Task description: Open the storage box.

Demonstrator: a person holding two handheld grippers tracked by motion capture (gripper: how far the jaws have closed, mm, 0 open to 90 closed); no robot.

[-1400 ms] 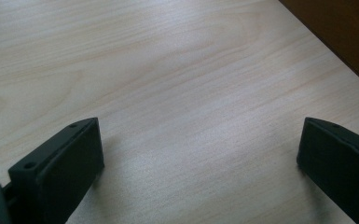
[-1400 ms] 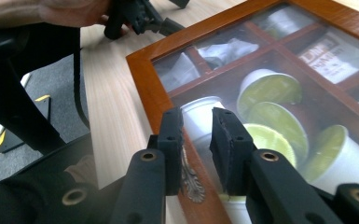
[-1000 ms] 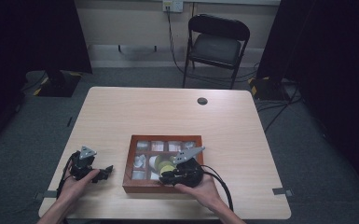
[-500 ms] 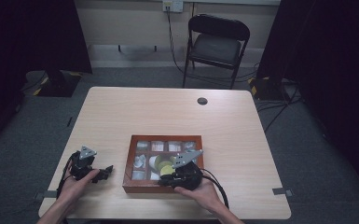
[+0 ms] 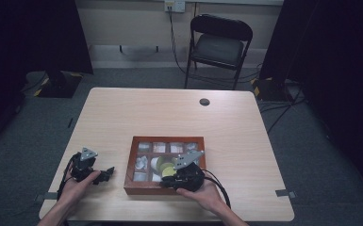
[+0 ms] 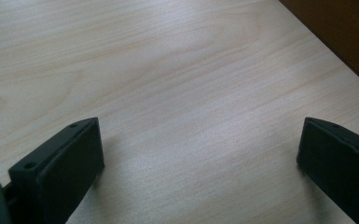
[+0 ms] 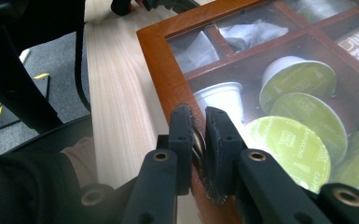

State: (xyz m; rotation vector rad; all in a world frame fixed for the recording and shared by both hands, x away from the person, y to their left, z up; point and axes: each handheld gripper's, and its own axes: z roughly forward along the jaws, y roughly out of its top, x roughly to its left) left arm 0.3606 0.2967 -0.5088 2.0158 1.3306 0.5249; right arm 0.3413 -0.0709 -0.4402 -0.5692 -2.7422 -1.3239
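A brown wooden box [image 5: 167, 139] with a glass lid sits near the table's front edge. Through the glass I see green-topped pods [image 7: 298, 84], a white pod [image 7: 221, 95] and wrapped sachets [image 7: 251, 32] in separate compartments. My right gripper [image 7: 197, 135] is shut on a small metal catch [image 7: 197, 144] at the box's front rim [image 7: 161, 60]. In the high view the right gripper [image 5: 169, 181] rests at the box's front edge, a hand behind it. My left gripper [image 5: 104, 174] lies left of the box, its jaws [image 6: 200, 140] wide open over bare table with nothing between them.
The light wooden table [image 5: 169, 113] has a small dark round cap [image 5: 204, 101] at its far side. A black folding chair [image 5: 219, 47] stands behind the table. Cables trail from both grippers toward the front edge.
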